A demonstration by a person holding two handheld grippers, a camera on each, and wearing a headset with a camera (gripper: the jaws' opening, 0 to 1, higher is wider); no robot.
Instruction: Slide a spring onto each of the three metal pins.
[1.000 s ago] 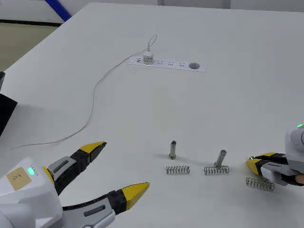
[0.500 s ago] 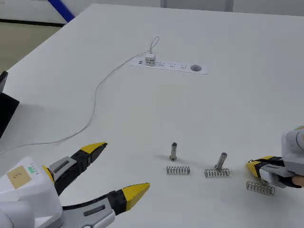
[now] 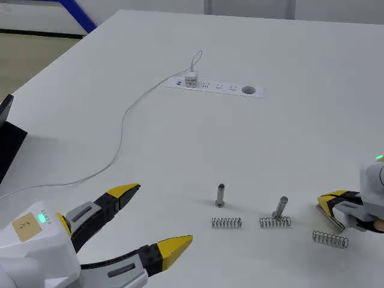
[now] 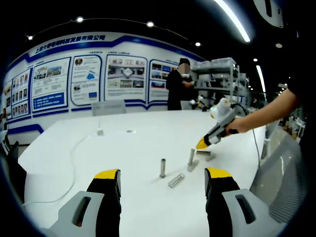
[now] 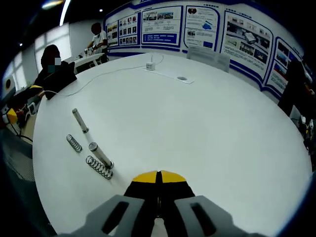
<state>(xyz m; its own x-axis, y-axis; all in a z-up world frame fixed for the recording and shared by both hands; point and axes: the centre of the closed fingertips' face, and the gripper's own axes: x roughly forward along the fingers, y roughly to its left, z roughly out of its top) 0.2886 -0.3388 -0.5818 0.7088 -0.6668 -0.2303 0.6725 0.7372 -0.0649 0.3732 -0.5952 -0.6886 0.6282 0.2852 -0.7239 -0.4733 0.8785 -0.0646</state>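
Note:
Two short metal pins stand on the white table: one upright (image 3: 220, 195) (image 4: 162, 168) (image 5: 80, 120), the other leaning (image 3: 279, 207) (image 4: 191, 159) (image 5: 100, 155). A spring lies in front of each (image 3: 227, 222) (image 3: 275, 222), and a third spring (image 3: 330, 239) lies further right. My right gripper (image 3: 324, 200) (image 5: 158, 176) hovers just above that third spring, jaws shut, and nothing shows between them. My left gripper (image 3: 150, 219) (image 4: 163, 174) is open at the near left, well short of the pins, holding nothing.
A white power strip (image 3: 213, 87) with a plug sits at the back, its cable (image 3: 120, 135) trailing toward the left edge. A dark object (image 3: 9, 141) is at the far left. People stand beyond the table (image 4: 177, 89).
The head camera has tilted, so everything sits a little lower in the picture. My right gripper has drawn slightly up and away from the third spring. The left gripper has stayed open.

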